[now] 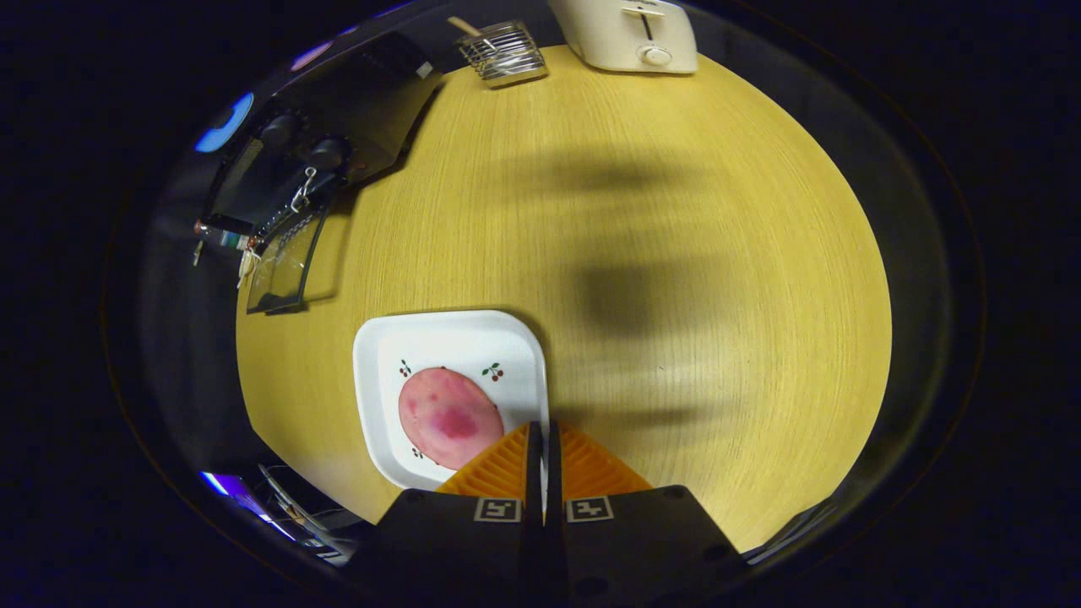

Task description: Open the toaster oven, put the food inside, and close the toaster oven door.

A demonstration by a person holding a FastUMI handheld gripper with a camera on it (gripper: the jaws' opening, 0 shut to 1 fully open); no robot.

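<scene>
A round pink slice of food [448,418] lies on a white square plate [448,338] with small cherry prints, near the table's front edge. My gripper [541,426] is shut, its fingers pressed together with nothing visible between them. The tips hang over the plate's right rim, just right of the food. Far off to the left stands the black toaster oven [338,110]. Its glass door [285,266] appears swung down and open toward the table.
The round wooden table [676,211] spreads wide beyond and right of the fingers. A white pop-up toaster [629,34] and a wire holder [502,52] stand at its far edge. Cables and small items lie past the front-left edge.
</scene>
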